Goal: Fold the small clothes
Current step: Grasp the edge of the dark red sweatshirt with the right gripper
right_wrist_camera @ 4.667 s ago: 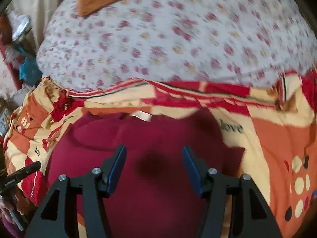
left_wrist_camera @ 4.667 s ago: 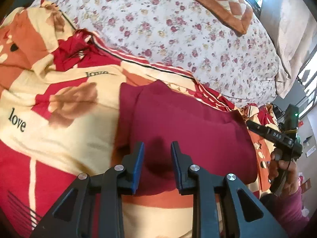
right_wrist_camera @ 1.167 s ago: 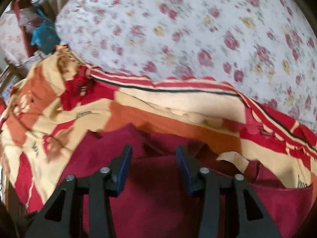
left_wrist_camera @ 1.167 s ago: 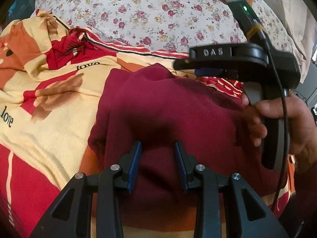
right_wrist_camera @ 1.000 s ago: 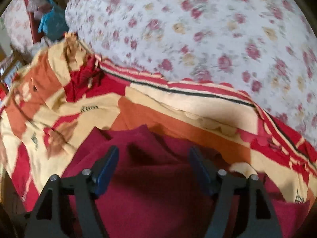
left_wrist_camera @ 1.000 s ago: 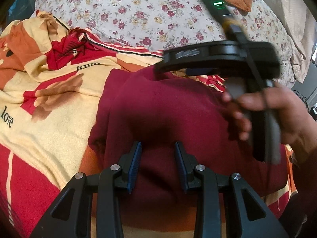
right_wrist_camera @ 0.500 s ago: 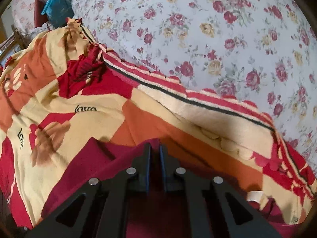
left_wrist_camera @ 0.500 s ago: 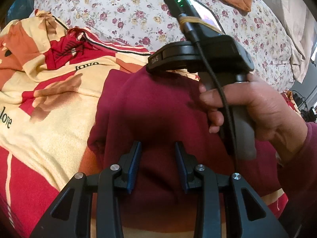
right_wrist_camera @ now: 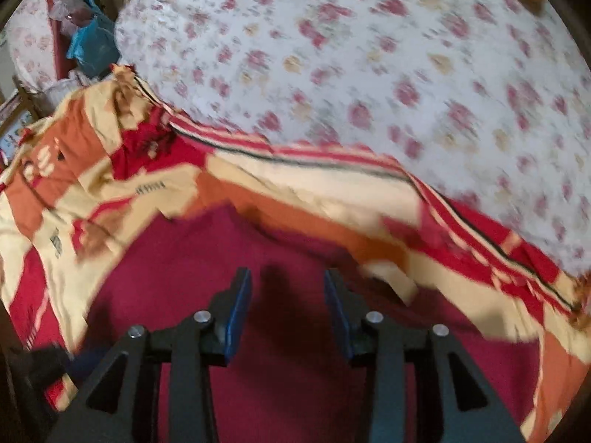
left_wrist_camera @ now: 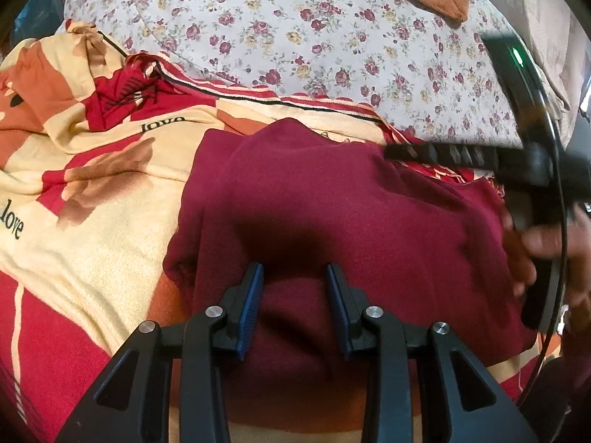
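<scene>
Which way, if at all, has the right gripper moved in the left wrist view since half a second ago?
Yes. The right gripper has swung right, off the maroon garment's middle toward its right edge, judged against the floral sheet. Its jaws have just been opening, nothing between them.

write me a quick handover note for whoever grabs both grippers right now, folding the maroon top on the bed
Left gripper: jaws apart, empty, low over the near part of the maroon garment; whether the tips touch the cloth is unclear.
Right gripper: jaws have just been opening, nothing between them, above the garment's far part. Its view is blurred.
Garment: lies on the red, cream and orange blanket, already folded into a compact bundle, its far edge near the floral sheet. A pale label shows at that edge.
Left: probably a final fold or tidy, then set aside.
</scene>
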`<state>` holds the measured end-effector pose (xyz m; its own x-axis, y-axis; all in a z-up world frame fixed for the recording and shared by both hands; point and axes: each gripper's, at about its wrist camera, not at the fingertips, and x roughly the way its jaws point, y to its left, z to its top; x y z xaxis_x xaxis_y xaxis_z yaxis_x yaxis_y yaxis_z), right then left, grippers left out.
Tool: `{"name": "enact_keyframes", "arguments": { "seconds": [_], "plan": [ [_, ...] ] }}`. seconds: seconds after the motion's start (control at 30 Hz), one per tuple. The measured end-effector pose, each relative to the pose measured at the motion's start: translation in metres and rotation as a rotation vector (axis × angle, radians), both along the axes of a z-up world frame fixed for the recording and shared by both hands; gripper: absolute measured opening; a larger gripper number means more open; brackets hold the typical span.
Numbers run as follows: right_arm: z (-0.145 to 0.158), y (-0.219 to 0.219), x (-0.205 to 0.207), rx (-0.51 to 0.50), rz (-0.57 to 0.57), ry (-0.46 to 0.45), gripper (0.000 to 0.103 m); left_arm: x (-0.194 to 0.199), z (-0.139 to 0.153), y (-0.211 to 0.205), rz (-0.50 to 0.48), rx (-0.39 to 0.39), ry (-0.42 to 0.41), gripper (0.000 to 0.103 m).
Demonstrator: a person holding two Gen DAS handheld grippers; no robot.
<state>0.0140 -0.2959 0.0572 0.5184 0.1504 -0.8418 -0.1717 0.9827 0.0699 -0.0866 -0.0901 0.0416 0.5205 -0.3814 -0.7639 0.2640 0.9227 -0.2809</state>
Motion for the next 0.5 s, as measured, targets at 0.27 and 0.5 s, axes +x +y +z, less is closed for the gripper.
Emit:
{"name": "enact_keyframes", "arguments": {
  "seconds": [0.27, 0.5],
  "plan": [
    [-0.031, -0.037, -0.006, -0.027, -0.118, 0.061, 0.046, -0.001, 0.002, 0.000, 0.007, 0.002, -0.020, 0.015],
    [0.001, -0.028, -0.031, 0.018, -0.083, 0.028, 0.052, -0.002, 0.002, 0.000, 0.009, 0.003, -0.028, 0.016]
  ]
}}
